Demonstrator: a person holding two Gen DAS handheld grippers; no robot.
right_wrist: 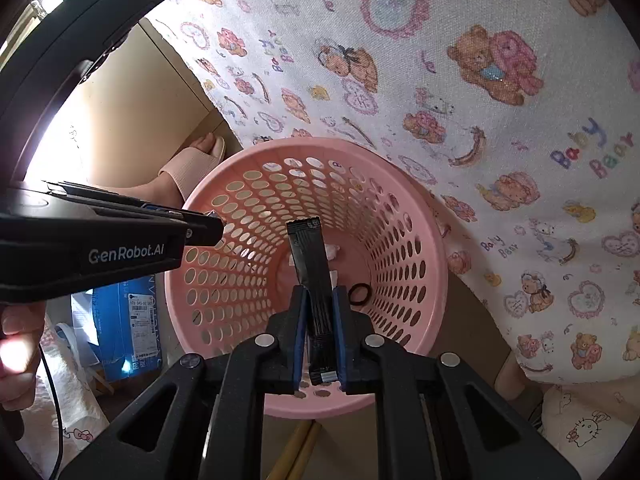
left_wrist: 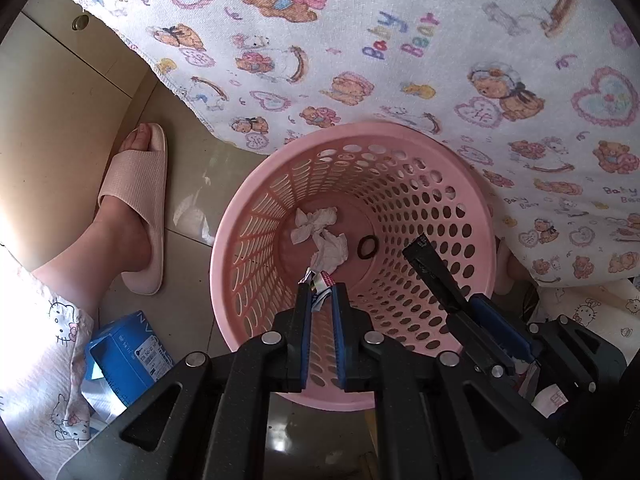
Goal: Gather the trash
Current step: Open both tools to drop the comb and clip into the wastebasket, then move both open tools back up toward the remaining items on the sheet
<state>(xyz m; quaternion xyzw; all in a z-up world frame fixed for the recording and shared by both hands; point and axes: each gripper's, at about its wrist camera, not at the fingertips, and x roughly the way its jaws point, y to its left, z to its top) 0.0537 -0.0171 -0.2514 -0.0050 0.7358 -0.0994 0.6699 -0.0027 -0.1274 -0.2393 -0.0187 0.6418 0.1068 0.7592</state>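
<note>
Small crumpled wrapper scrap, white with red-patterned edge (left_wrist: 318, 282): pinched between the closed fingers of the left gripper (left_wrist: 320, 294), held over the mouth of the round pink perforated plastic basket (left_wrist: 256, 216). Long flat black sachet with crimped ends (right_wrist: 310, 258): clamped upright in the closed right gripper (right_wrist: 320, 300), its free end reaching over the basket interior; in the left wrist view the same sachet (left_wrist: 424, 260) enters from 4 o'clock. Basket floor: crumpled white tissue (left_wrist: 320, 232) near centre, thin dark elastic ring (left_wrist: 367, 247) just beside it toward 3 o'clock. Basket stands on glossy beige floor tiles (left_wrist: 192, 184), its far rim at 12 o'clock against a hanging white cloth printed with bears, hearts and "Baby Bear" lettering (left_wrist: 360, 40). At 9 o'clock of the basket: person's bare foot in a pale pink ribbed slipper (left_wrist: 136, 200). At 7 o'clock: blue printed cardboard box (left_wrist: 124, 356). Right wrist view: left gripper body, marked "GenRobot.AI" (right_wrist: 126, 254), enters from 9 o'clock, tip at the basket rim.
</note>
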